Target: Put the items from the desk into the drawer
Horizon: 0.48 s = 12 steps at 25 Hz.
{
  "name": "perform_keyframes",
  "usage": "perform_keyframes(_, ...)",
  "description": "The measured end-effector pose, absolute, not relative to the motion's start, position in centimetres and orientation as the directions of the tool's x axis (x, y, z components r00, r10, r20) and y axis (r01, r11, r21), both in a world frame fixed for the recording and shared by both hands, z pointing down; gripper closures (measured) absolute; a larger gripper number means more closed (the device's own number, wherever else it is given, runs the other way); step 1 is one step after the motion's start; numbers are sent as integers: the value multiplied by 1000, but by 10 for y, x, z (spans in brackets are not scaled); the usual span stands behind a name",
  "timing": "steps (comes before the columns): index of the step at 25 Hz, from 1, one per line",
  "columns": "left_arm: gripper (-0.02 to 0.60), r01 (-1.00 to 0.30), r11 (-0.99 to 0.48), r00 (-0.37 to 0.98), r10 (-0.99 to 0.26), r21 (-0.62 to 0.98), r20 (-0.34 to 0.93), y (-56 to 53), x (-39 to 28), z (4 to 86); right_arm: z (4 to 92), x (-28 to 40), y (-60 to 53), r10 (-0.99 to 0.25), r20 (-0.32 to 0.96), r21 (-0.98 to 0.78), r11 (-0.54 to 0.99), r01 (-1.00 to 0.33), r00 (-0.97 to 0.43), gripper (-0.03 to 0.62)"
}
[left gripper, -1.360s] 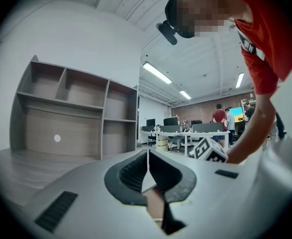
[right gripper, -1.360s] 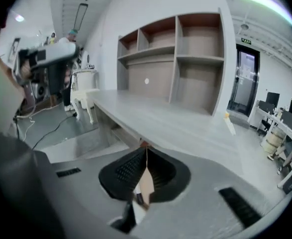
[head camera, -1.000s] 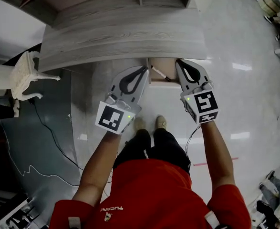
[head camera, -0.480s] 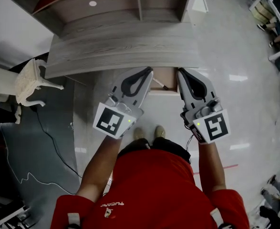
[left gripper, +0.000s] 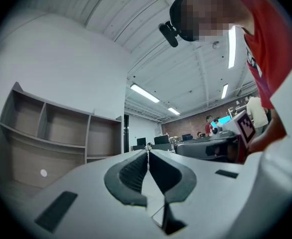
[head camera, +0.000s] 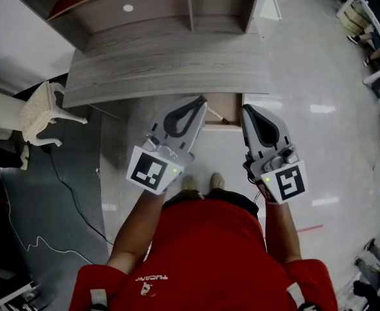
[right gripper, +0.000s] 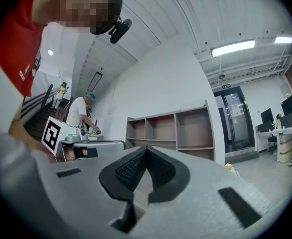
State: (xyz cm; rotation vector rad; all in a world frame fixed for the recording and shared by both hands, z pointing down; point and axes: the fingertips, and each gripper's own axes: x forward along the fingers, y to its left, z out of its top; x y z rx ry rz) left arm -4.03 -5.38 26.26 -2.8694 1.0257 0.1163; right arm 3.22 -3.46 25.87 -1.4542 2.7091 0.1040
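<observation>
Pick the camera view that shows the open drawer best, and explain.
The head view: it looks down into the open drawer below the desk edge. The left gripper view and right gripper view face the shelves and ceiling; neither shows the drawer.

The right gripper (right gripper: pixel 146 149) holds its 2 jaws closed together, nothing between them; beyond stand a wooden shelf unit (right gripper: pixel 170 133) and a glass door (right gripper: pixel 234 118).

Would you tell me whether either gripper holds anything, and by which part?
Nothing is held: the left gripper and the right gripper each have jaws shut together, empty.
</observation>
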Motion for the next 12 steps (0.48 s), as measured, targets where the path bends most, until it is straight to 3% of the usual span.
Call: perform_keyframes(12, 568, -646, -762, 762, -639, -51, -104, -54, -44, 265, 262, 32, -33, -827, -78, 31, 555, -831, -556, 591)
